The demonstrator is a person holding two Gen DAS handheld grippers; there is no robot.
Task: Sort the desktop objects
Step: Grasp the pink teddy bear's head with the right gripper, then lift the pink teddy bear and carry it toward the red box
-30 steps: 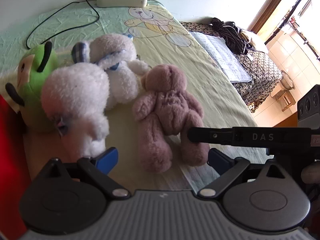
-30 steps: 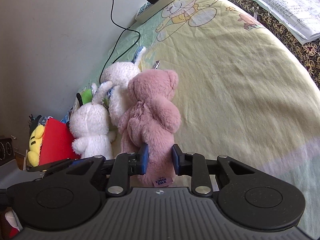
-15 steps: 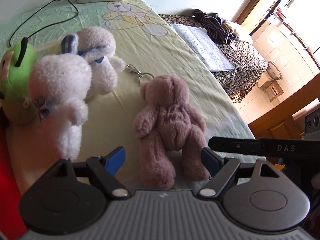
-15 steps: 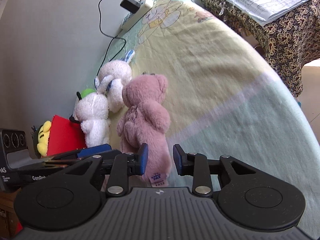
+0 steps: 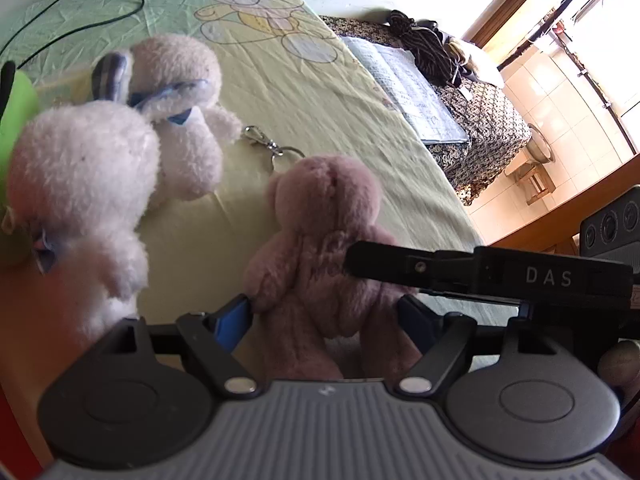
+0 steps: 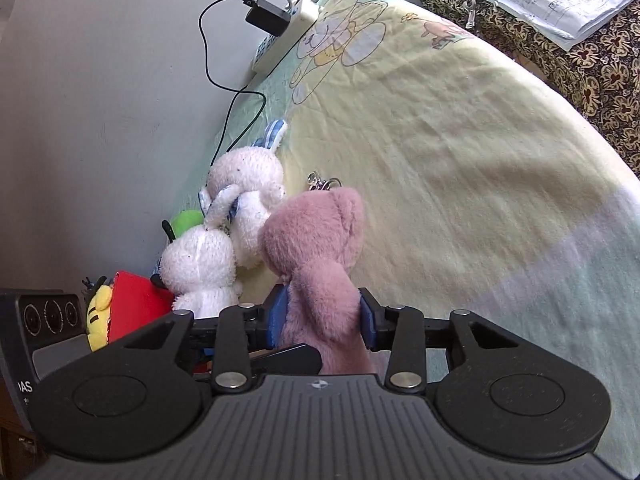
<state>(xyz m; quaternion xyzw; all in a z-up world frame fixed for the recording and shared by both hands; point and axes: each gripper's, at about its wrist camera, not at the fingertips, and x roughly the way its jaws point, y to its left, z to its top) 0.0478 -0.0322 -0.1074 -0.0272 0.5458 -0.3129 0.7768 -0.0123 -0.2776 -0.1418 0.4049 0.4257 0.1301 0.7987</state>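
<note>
A pink plush bear [image 5: 320,240] [image 6: 316,240] stands upright with its back to me on the yellow-green cloth [image 5: 320,80]. My right gripper [image 6: 322,314] is shut on one of its lower limbs, with both blue pads pressed into the fur. In the left wrist view that gripper's black finger [image 5: 440,268] crosses the bear's side. My left gripper [image 5: 324,316] is open, its pads flanking the bear's legs. Two white plush rabbits [image 5: 80,184] [image 5: 176,92] lie to the bear's left.
A green plush [image 6: 186,220], a red box [image 6: 136,304] and a yellow plush [image 6: 100,312] sit by the wall at left. A metal keyring [image 5: 268,144] lies behind the bear. A power strip [image 6: 288,28] and cable are far back, and papers [image 5: 408,92] lie on a patterned side table.
The pink bear has been pulled away from the white rabbits to the right. My left gripper has come forward until its open fingers flank the bear's legs. The right pads sit slightly wider apart.
</note>
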